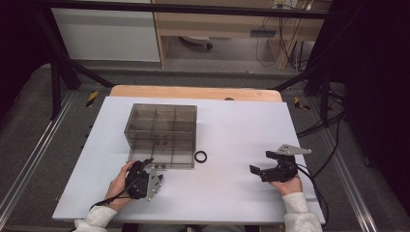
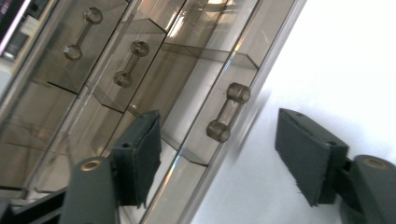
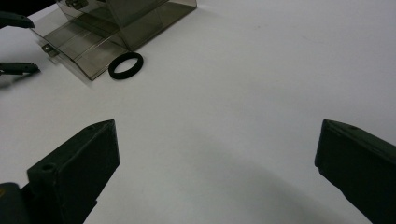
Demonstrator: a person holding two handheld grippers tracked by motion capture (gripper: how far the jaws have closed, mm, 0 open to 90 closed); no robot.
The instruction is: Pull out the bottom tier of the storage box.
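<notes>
A smoky see-through drawer box [image 1: 162, 133] stands on the white table [image 1: 232, 193], left of centre. A black ring [image 1: 200, 156] lies flat by its front right corner, also seen in the right gripper view as the ring [image 3: 125, 65]. My left gripper [image 1: 152, 166] is at the box's front, low on its left side. In the left gripper view its jaws stand apart on either side of a drawer handle [image 2: 227, 112], and neither pad touches it. My right gripper [image 1: 261, 162] rests over bare table at the right, open with nothing between its jaws [image 3: 217, 135].
The box has several drawers with small bar handles [image 2: 130, 63]. The left gripper's two jaw tips [image 3: 18, 44] show at the far left of the right gripper view. Black frame posts and cables ring the table. Bare table lies between the ring and my right gripper.
</notes>
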